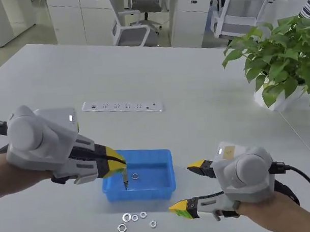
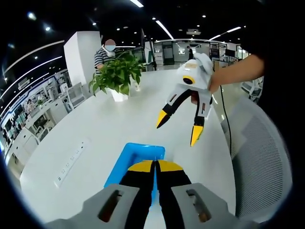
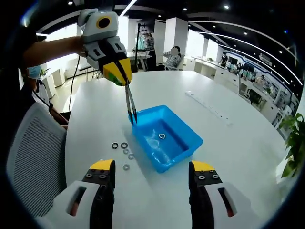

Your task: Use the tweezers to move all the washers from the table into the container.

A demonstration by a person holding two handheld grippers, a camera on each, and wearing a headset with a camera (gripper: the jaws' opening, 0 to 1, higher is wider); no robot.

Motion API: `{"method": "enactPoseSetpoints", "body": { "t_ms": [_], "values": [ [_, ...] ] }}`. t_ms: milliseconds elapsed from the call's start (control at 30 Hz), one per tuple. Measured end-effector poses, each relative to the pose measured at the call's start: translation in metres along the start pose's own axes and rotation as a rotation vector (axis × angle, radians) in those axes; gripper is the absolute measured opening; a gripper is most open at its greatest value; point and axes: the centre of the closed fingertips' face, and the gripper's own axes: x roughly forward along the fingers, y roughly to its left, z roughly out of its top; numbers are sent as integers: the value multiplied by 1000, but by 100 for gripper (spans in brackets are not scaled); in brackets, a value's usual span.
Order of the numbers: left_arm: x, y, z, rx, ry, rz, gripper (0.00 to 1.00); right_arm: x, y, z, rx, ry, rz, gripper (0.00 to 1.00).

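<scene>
The left gripper (image 1: 117, 164) is clamped tight on the tweezers (image 1: 124, 179), and their tips point down into the left end of the blue container (image 1: 142, 192), close to the single washer (image 1: 135, 175) lying on its floor. Over on the other side, the right gripper (image 1: 182, 188) hovers just off the container's near right corner, jaws wide apart and holding nothing. Five loose washers (image 1: 127, 217) sit clustered on the white table (image 1: 195, 94), just in front of the container's near wall.
</scene>
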Motion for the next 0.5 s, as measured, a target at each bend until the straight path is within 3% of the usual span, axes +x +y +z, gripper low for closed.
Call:
{"method": "enactPoseSetpoints", "body": {
  "t_ms": [500],
  "values": [
    [-3,-23,-14,-22,6,-30,5,-1,13,-3,60,6,-5,78]
  ]
}}
